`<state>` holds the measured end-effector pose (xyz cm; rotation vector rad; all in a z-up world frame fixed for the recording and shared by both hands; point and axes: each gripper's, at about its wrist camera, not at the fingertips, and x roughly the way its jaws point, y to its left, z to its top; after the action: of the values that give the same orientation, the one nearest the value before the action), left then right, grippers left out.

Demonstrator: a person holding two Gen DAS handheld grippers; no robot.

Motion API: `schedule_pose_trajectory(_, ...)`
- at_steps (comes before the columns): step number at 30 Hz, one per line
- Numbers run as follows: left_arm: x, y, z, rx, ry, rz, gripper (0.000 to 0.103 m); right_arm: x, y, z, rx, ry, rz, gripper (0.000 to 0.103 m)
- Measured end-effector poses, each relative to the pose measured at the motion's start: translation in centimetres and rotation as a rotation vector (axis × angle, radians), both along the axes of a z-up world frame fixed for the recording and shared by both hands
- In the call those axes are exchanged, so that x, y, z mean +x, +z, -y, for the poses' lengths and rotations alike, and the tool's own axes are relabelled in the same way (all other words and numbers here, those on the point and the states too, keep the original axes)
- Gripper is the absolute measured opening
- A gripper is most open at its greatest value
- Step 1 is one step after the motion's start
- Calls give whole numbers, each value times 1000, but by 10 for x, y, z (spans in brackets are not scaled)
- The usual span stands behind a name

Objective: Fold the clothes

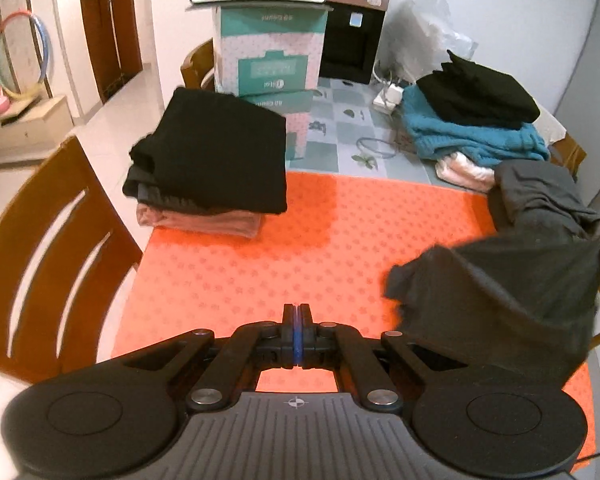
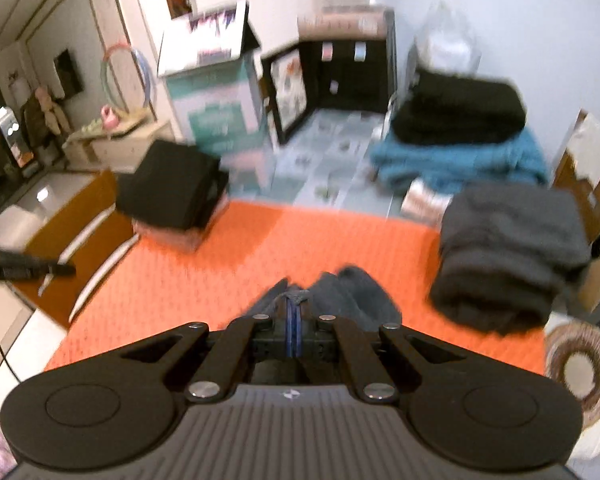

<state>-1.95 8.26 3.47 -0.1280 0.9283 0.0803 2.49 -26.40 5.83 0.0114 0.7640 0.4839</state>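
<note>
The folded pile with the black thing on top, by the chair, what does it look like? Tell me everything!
The folded pile sits at the far left corner of the orange table cover. On top lies a black garment, folded flat into a rough square. Under it show dark grey layers and a brownish-pink piece at the bottom. It looks like soft cloth. No gripper touches it.

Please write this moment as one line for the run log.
left gripper: shut, empty | right gripper: shut on dark grey garment | orange mat: bare in middle
</note>
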Motion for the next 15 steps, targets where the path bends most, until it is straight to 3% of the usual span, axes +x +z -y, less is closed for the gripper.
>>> schedule_pose_trajectory(5, 0, -18, 7, -52, -23, -44, 5, 6, 46, 5, 27, -11, 111, 3)
schedule_pose_trajectory(8, -2, -25, 13, -65, -46, -54, 14, 4, 65, -4, 21, 18, 153, 3)
schedule_pose_trajectory(15, -5, -24, 15, -77, -75, -28, 57, -9, 97, -27, 79, 126, 199, 3)
